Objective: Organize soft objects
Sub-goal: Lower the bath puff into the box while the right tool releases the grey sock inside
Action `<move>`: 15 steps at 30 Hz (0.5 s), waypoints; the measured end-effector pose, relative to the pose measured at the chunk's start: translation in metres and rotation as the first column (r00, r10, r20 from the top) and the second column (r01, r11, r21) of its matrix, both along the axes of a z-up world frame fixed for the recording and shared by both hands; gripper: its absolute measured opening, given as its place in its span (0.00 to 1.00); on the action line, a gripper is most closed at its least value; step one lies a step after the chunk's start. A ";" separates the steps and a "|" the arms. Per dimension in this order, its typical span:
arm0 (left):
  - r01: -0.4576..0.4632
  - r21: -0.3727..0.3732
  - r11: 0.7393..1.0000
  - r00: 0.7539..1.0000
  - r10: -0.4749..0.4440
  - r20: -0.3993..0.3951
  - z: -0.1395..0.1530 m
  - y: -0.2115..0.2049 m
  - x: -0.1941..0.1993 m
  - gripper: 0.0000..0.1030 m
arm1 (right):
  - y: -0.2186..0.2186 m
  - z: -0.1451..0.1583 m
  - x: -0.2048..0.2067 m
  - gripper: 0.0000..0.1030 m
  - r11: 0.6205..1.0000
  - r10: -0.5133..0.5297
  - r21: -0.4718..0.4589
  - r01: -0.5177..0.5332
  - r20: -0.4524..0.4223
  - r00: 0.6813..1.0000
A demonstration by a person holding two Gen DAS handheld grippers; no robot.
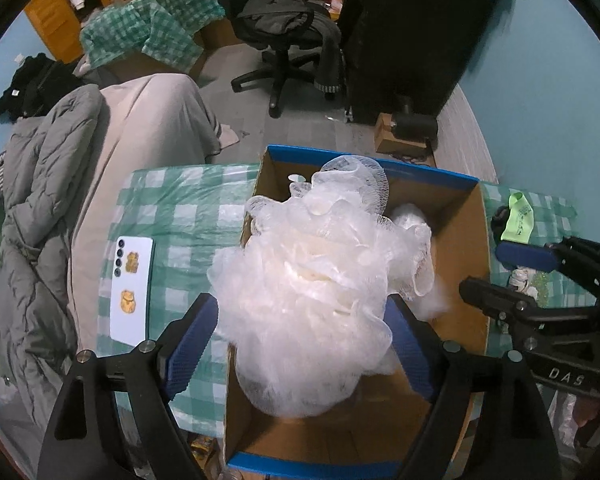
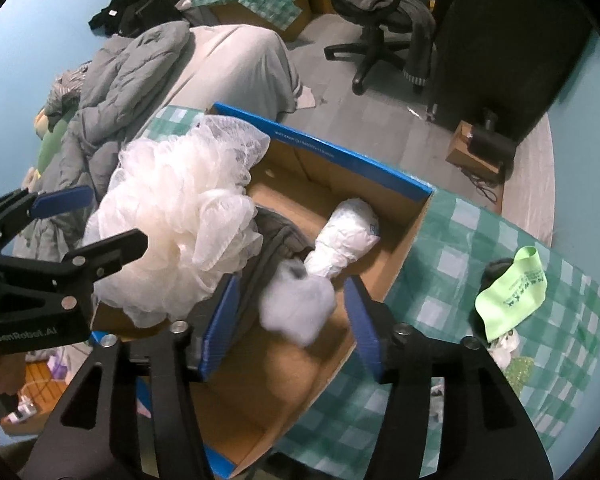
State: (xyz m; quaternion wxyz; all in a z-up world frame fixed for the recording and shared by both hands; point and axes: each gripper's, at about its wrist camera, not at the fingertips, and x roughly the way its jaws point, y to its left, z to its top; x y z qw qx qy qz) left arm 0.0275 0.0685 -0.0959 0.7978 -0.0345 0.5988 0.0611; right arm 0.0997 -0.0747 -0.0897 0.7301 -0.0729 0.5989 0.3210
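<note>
We see both hand-held grippers pointing steeply down into an open cardboard box point(image 1: 466, 216) with blue edges that sits on a tabletop point(image 1: 188, 208) covered in a green-and-white checked cloth. The left hand-held gripper point(image 1: 304, 340) stands with its jaws spread; a white mesh bath pouf point(image 1: 312, 288) fills the gap between its blue pads, bulging over the box's left wall, and we cannot tell whether the pads still touch it. The right hand-held gripper point(image 2: 290, 312) is spread as well, and a blurred tuft of white stuffing point(image 2: 298, 306) lies between its pads without being pinched, above the box floor. Just beyond it in the box rest a white wrapped bundle point(image 2: 346, 242) and a dark grey garment point(image 2: 274, 244). A white phone point(image 1: 131, 286) lies on the cloth left of the box.
</note>
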 end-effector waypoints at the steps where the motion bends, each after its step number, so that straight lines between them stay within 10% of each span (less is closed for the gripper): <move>1: -0.004 0.002 1.000 1.000 0.004 0.001 0.001 0.000 -0.002 0.83 | -0.001 0.003 0.000 0.59 1.000 -0.005 0.000 0.005 0.008 1.000; 15: -0.054 -0.034 0.998 0.998 0.054 0.015 0.020 -0.013 -0.030 0.83 | -0.031 0.022 -0.007 0.60 0.999 -0.035 0.004 0.035 0.040 0.999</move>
